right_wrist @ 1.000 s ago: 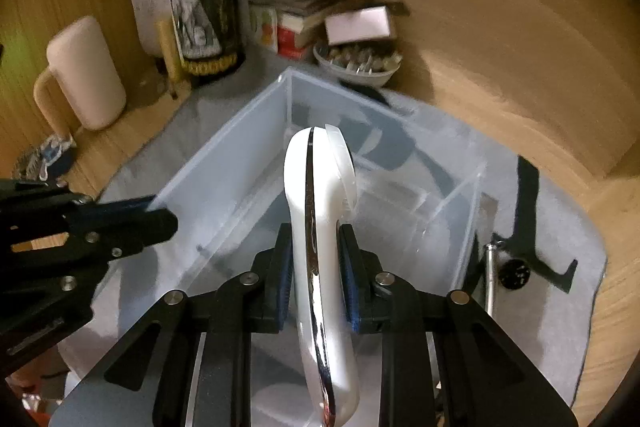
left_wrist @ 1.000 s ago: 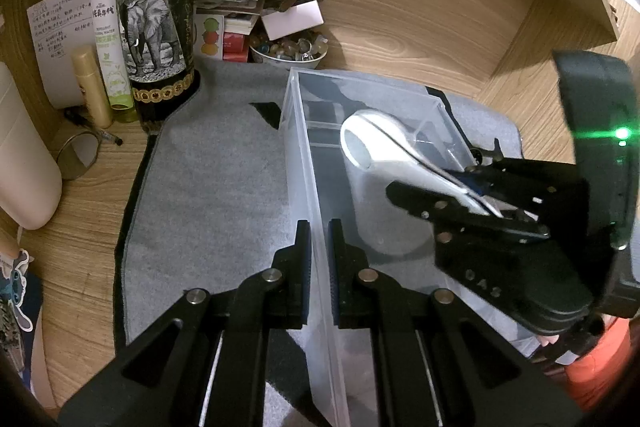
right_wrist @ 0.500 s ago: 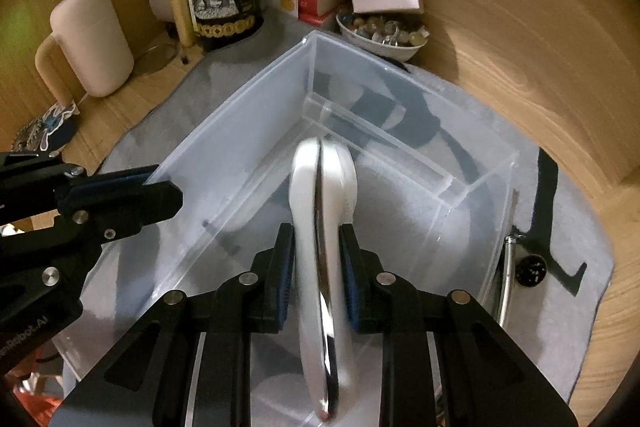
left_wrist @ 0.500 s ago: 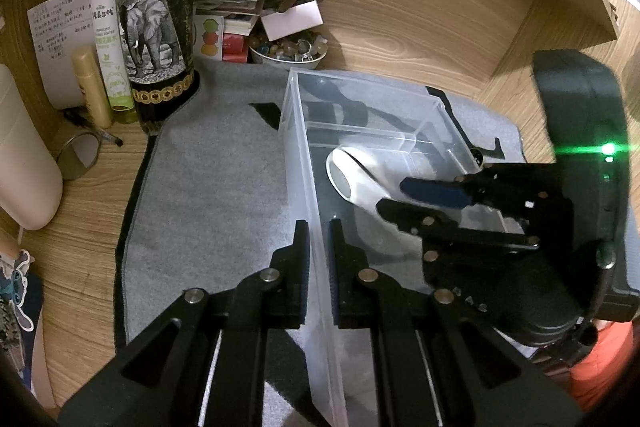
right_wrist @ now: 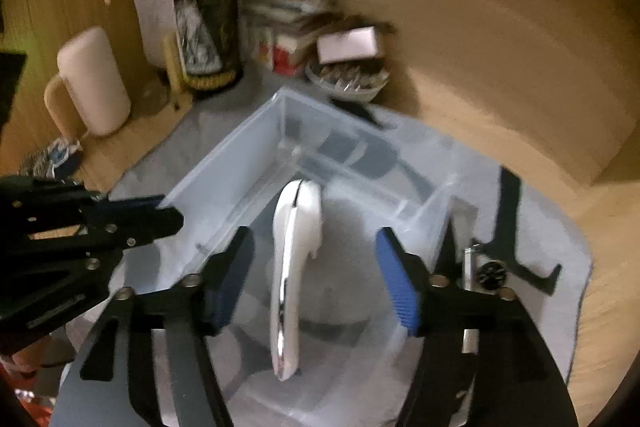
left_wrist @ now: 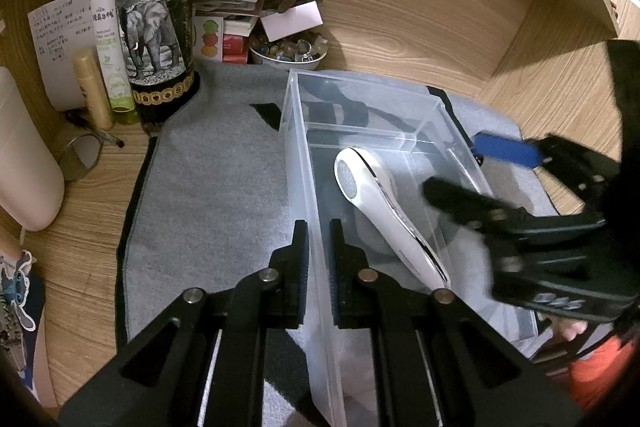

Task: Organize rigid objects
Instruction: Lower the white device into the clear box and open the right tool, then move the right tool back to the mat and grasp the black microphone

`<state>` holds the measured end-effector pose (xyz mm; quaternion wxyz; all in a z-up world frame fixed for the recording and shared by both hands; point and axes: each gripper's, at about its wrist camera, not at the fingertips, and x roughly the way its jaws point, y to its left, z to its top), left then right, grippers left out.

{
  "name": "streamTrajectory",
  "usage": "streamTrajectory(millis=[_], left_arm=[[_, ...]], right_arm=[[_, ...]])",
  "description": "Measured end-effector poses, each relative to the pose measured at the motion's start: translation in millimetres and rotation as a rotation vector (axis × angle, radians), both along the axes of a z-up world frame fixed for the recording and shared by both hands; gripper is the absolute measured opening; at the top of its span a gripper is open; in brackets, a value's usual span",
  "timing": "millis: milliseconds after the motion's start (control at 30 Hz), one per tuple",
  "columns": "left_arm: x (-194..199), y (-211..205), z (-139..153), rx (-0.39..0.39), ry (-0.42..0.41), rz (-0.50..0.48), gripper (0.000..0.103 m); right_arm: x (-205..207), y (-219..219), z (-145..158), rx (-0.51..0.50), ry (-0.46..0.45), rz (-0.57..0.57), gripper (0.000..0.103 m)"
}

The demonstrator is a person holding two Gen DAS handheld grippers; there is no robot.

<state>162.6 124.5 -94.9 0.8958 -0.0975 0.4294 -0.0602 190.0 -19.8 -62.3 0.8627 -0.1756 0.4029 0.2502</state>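
A white handheld device (left_wrist: 384,211) with a chrome seam lies inside the clear plastic bin (left_wrist: 298,155), in its large near compartment; it also shows in the right wrist view (right_wrist: 292,267). My left gripper (left_wrist: 319,227) is shut on the bin's left wall. My right gripper (right_wrist: 316,247) is open, its blue-padded fingers (right_wrist: 394,279) spread on either side of the device and not touching it. In the left wrist view the right gripper (left_wrist: 480,175) hovers over the bin's right side.
The bin (right_wrist: 224,167) sits on a grey mat (left_wrist: 216,187) on a wooden desk. A wine bottle (left_wrist: 156,27), a green spray bottle (left_wrist: 108,39), a bowl of trinkets (left_wrist: 288,47), books and a beige mug (right_wrist: 92,83) stand behind. A metal tool (right_wrist: 480,271) lies right of the bin.
My right gripper lowered the white device into the bin, opened and let it go, then drew back slightly. The left gripper stayed clamped on the bin wall.
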Motion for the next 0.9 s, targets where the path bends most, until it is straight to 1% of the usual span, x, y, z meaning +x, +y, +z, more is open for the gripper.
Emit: streamTrajectory(millis=[100,233,333,533,600,733,833,900], left_arm=[[0,0,0,-0.002,0.001,0.000,0.007],[0,0,0,0.001,0.001,0.000,0.007],[-1,1,0,0.001,0.001,0.000,0.007],[0,0,0,0.002,0.002,0.001,0.007],[0,0,0,0.002,0.002,0.001,0.007],[-1,0,0,0.007,0.002,0.003,0.007],[-1,0,-1,0.011,0.003,0.005,0.007],[-2,0,-1,0.010,0.004,0.007,0.007]], right_arm=[[-6,-10,14,0.026,-0.052,-0.021,0.080],[-13,-28,27,0.040,-0.109,-0.059,0.082],[-16,-47,34,0.055,-0.123,-0.099,0.083],[-18,-101,44,0.049,-0.170,-0.240,0.084],[-17,-120,46,0.036,-0.183,-0.294,0.086],[-16,-158,43,0.004,-0.214,-0.414,0.094],[-15,-182,32,0.003,-0.190,-0.475,0.095],[-13,-193,20,-0.009,-0.166,-0.507,0.095]])
